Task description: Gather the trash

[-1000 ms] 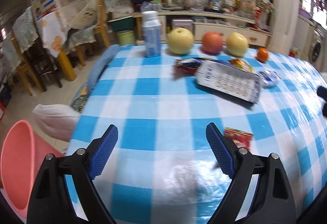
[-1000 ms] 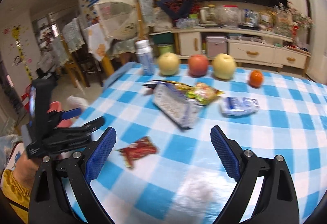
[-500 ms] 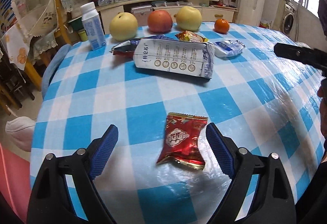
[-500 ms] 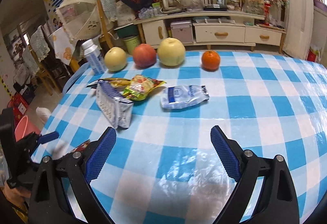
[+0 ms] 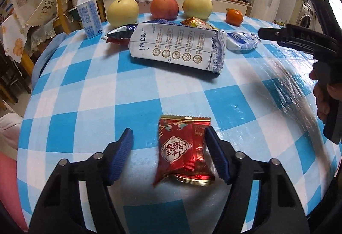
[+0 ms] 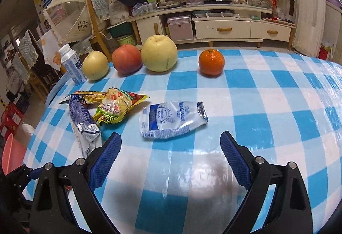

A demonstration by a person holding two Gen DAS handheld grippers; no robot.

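The left gripper (image 5: 168, 151) is closing its fingers around a red snack packet (image 5: 182, 154) that lies flat on the checked tabletop (image 5: 89, 93); the right finger touches its edge, the left one is still apart from it. The right gripper (image 6: 171, 159) holds its fingers wide apart with nothing between, just before a white and blue wrapper (image 6: 172, 119). Farther back lie more wrappers and a row of fruit (image 6: 159, 55).
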